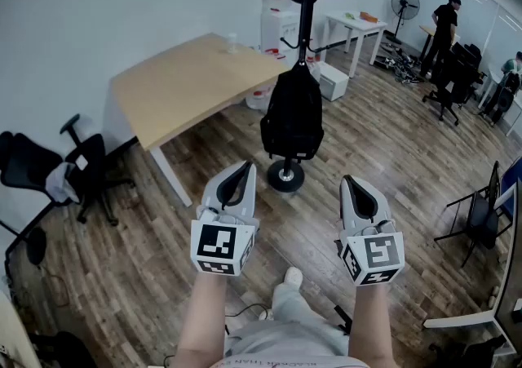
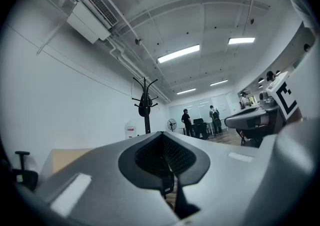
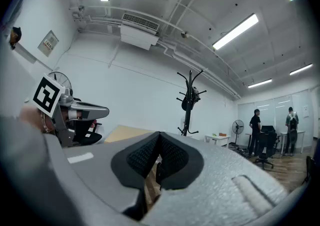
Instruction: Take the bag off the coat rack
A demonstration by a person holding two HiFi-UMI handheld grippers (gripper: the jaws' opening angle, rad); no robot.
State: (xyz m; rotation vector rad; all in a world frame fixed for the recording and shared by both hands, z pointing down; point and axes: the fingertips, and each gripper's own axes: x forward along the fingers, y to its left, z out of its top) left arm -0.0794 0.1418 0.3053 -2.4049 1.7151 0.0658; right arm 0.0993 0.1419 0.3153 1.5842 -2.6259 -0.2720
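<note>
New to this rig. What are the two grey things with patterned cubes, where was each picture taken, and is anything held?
No robot: a person carries two handheld tongs; the cubes are part of them. The head view looks down from the person's head at the left tongs and right tongs. The two gripper views ride on the tongs and look along their jaws. Both are shut and hold nothing. Ahead, a black bag hangs on the coat rack, beside a wooden table.
</note>
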